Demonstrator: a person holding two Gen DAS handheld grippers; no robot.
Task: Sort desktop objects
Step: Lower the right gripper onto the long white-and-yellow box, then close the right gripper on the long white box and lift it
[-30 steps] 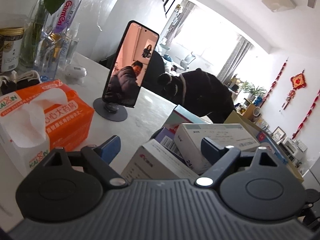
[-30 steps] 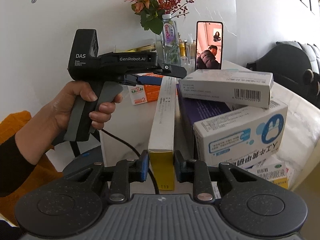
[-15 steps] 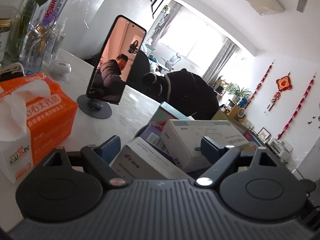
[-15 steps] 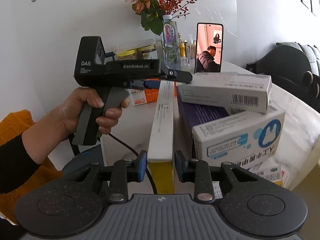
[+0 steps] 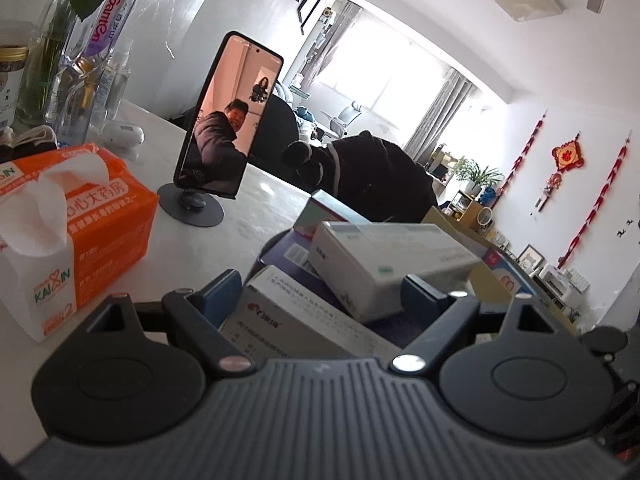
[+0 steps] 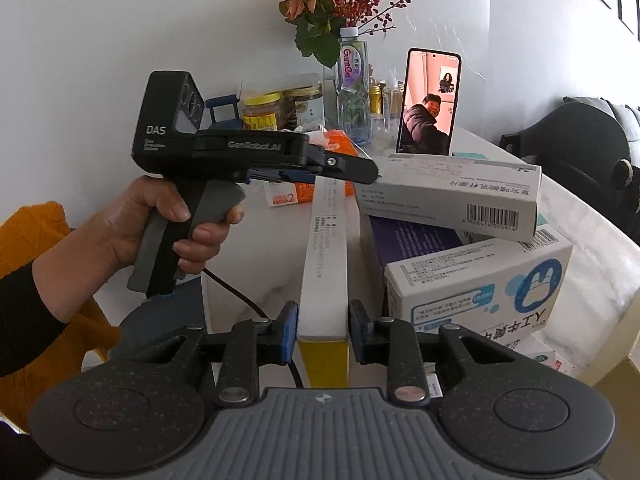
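A pile of medicine boxes lies on the white table [image 6: 600, 240]. My right gripper [image 6: 322, 332] has its jaws closing, pads against the near end of a narrow white-and-yellow box [image 6: 324, 248] standing on edge. A white barcode box [image 6: 448, 196] lies across a purple box [image 6: 408, 236] and a blue-rabbit box [image 6: 480, 284]. A hand [image 6: 160, 220] holds my left gripper [image 6: 360, 170] over the narrow box's far end. In the left wrist view my left gripper [image 5: 322, 294] is wide open, with the narrow box [image 5: 280, 320] and barcode box [image 5: 384, 260] between its fingers.
An orange tissue pack [image 5: 92, 216] sits left of the pile. A phone on a round stand [image 5: 230, 120] is behind it. A water bottle [image 6: 354, 76], jars [image 6: 280, 108] and a flower vase stand at the wall. A dark chair is past the table's far edge.
Both views wobble slightly. The boxes and both grippers keep their places, and the narrow box stays between the right jaws.
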